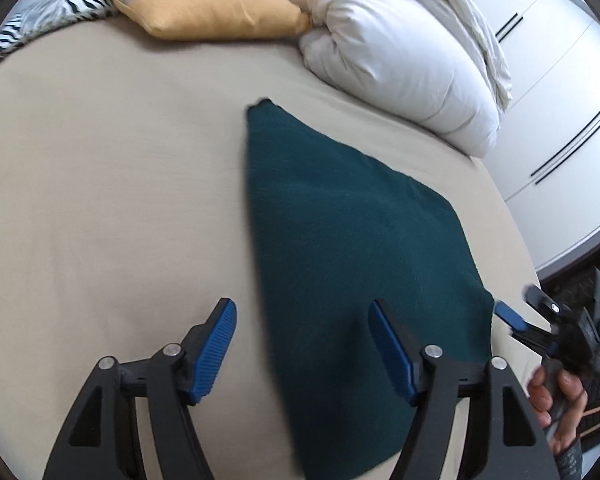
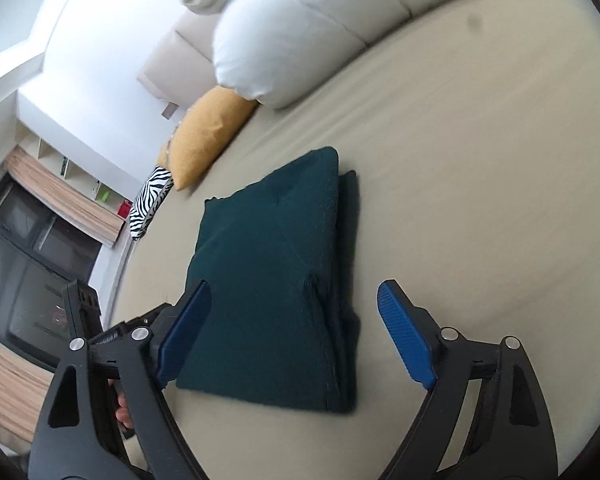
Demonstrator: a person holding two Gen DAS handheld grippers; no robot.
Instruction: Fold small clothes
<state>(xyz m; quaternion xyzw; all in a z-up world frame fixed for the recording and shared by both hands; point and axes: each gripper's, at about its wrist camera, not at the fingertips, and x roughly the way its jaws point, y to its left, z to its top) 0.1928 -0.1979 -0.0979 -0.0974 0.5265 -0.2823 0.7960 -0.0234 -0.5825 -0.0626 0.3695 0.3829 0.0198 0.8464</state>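
Left gripper jaws wide apart, nothing held, above near edge of green cloth. Right gripper also wide, empty, over same cloth, which lies folded flat on bed nr white duvet.

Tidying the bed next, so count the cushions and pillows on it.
3: a zebra cushion at the far left, a yellow cushion beside it, a white pillow right of those. Others may lie outside the views.

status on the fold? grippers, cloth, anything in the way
Left gripper open, empty. Right gripper open, empty. Green cloth folded, flat on the bed. Pillows at far edge, nothing in the way.
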